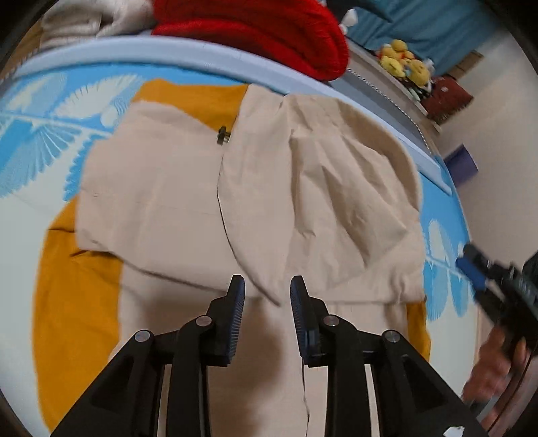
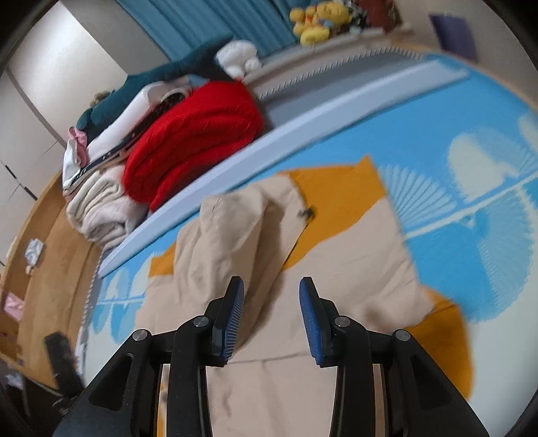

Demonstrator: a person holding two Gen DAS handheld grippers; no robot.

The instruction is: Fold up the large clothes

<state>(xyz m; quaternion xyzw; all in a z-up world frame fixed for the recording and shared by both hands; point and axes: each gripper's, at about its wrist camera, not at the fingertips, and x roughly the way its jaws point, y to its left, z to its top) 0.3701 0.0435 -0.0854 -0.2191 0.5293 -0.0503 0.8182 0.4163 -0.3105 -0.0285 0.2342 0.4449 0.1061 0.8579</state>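
Note:
A large beige garment with mustard-yellow lining (image 1: 188, 188) lies spread on a blue and white patterned mat (image 1: 37, 134). Its beige hood (image 1: 353, 208) is folded over the body. A small black zip pull (image 1: 222, 135) shows near the collar. My left gripper (image 1: 267, 292) is open and empty, just above the garment's middle. My right gripper (image 2: 270, 295) is open and empty above the garment (image 2: 353, 255), near the bunched hood (image 2: 228, 235). It also shows in the left wrist view (image 1: 477, 269) at the right edge, beside the garment.
A pile of folded clothes lies beyond the mat's far edge: a red knit (image 1: 269, 30), cream fabric (image 1: 84, 23), teal and white pieces (image 2: 134, 97). Yellow plush toys (image 2: 316, 20) sit on a ledge. Wood floor (image 2: 57, 242) lies left of the mat.

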